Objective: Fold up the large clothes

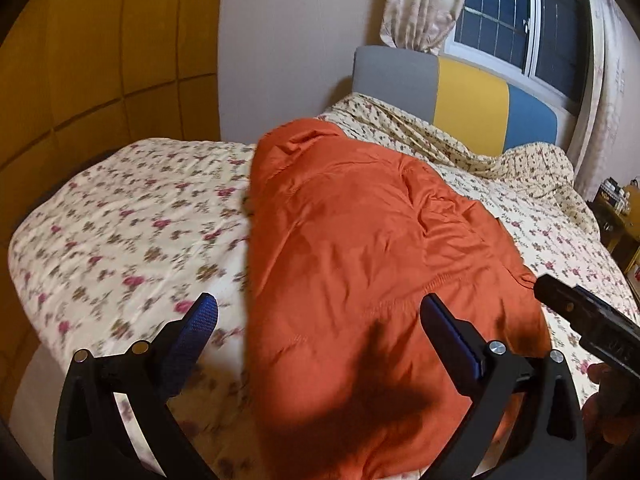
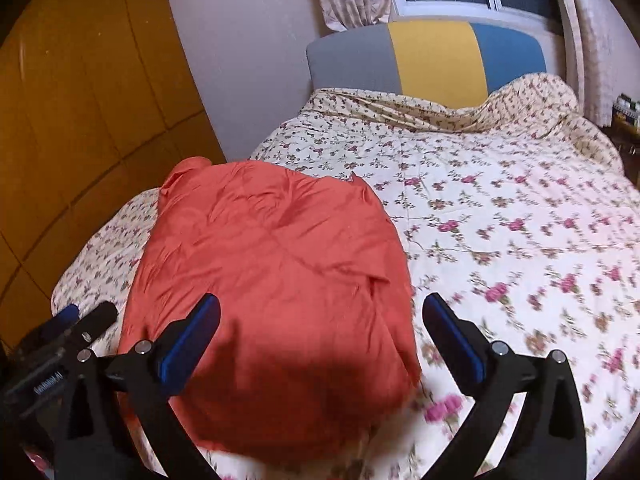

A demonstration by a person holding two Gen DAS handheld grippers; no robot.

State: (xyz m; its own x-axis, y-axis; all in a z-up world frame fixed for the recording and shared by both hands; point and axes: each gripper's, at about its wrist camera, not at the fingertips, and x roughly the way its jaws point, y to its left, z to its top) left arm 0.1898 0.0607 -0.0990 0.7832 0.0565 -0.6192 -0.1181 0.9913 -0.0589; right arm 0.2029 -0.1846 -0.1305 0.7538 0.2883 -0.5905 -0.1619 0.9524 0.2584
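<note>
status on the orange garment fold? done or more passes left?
Looks done: the orange garment lies on the floral bedspread as a compact, layered bundle, no sleeves trailing out. In hand: nothing; left gripper and right gripper both hover with jaws open and empty. Left: possibly one tidy-up of the rumpled far edge.

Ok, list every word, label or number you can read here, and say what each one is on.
"GenRobot.AI": white print on the black body of the left claw, in the right wrist view; small, so the last letters are uncertain.
Raised letters on the right claw, in the left wrist view: too blurred to read.
Items on the side shelf: too small to read.
Orange garment and floral quilt: no text.
</note>
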